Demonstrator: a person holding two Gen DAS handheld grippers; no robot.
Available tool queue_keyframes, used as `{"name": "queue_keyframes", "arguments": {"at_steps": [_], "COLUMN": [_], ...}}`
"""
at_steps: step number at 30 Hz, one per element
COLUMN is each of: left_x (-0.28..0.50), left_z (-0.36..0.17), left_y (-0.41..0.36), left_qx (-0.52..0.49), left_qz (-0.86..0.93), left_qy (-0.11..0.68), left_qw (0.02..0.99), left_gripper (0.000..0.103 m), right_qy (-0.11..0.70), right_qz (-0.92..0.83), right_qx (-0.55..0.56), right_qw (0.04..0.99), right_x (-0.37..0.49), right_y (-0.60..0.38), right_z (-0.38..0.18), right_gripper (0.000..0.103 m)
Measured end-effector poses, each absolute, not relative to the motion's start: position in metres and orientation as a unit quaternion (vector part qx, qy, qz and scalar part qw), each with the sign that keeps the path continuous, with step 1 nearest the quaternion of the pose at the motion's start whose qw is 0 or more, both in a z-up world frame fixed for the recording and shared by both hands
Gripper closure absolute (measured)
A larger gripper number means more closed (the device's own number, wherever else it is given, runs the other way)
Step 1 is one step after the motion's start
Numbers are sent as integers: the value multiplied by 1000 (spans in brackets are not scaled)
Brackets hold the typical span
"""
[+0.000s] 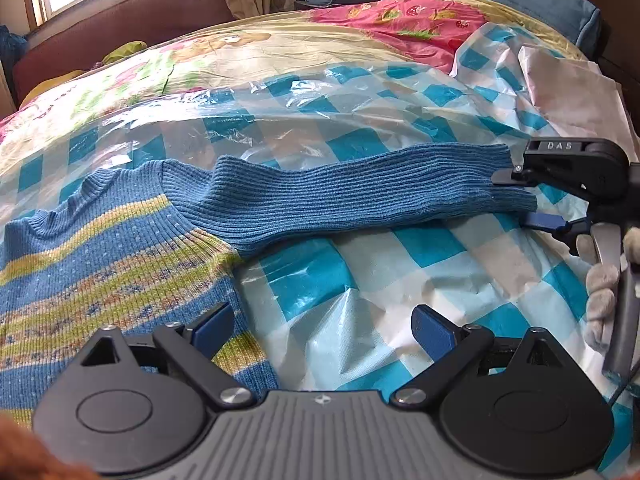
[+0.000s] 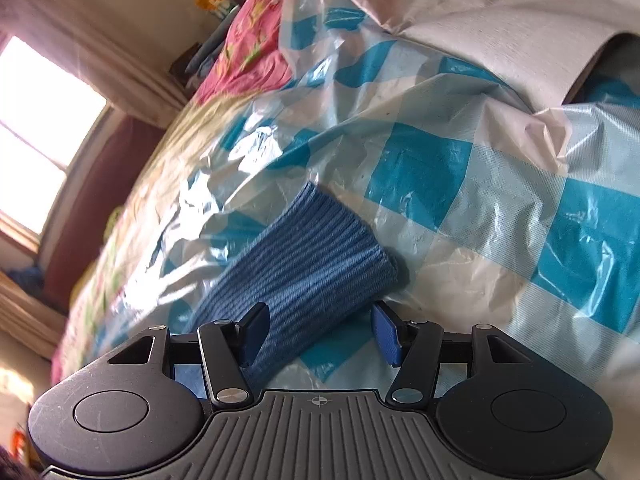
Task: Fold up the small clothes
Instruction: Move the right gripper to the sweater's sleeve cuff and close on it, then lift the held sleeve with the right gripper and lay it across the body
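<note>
The sweater's sleeve cuff (image 2: 320,256) lay between the right gripper's (image 2: 320,334) spread, unclenched jaws, on the bed (image 2: 440,168).

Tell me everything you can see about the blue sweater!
The sweater is ribbed knit, blue with yellow, green and orange patterned stripes across the chest and a plain blue collar. It lies flat on a blue-and-white checked plastic sheet covering the bed. One plain blue sleeve stretches straight out sideways; the open right gripper straddles its cuff.
</note>
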State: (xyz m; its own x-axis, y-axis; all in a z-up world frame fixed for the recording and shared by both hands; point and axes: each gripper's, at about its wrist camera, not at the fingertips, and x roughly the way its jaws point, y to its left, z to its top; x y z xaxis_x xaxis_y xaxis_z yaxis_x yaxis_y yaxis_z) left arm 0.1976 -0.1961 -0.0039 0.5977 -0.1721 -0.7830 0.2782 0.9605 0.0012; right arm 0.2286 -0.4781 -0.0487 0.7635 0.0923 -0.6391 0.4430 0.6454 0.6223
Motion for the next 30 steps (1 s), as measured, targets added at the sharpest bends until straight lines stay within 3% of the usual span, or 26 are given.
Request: {"name": "queue_keyframes", "arguments": {"at_steps": [2, 4, 6, 9, 19, 30], "left_x": [197, 196, 195, 194, 180, 154], "left_z": [-4, -4, -2, 1, 15, 33], "left_y": [-197, -197, -197, -193, -165, -102], "left_qx": [62, 63, 63, 61, 48, 11], "left_qz": [-128, -129, -129, -126, -108, -78], "left_qy": [432, 431, 430, 428, 415, 392], "left_qw": [891, 891, 891, 893, 902, 916], "left_gripper": [4, 4, 4, 4, 4, 4], "right_qy": [320, 315, 313, 308, 258, 262], "right_qz": [-105, -107, -108, -102, -39, 85], "right_qx": [423, 431, 438, 451, 395, 303], "right_qw": [841, 839, 836, 831, 881, 912], "right_x": [231, 234, 237, 238, 232, 237], "right_y": [-481, -482, -483, -486, -452, -328], "right_z": [-52, -53, -54, -52, 14, 79], "right_gripper": [47, 55, 80, 92, 95, 95]}}
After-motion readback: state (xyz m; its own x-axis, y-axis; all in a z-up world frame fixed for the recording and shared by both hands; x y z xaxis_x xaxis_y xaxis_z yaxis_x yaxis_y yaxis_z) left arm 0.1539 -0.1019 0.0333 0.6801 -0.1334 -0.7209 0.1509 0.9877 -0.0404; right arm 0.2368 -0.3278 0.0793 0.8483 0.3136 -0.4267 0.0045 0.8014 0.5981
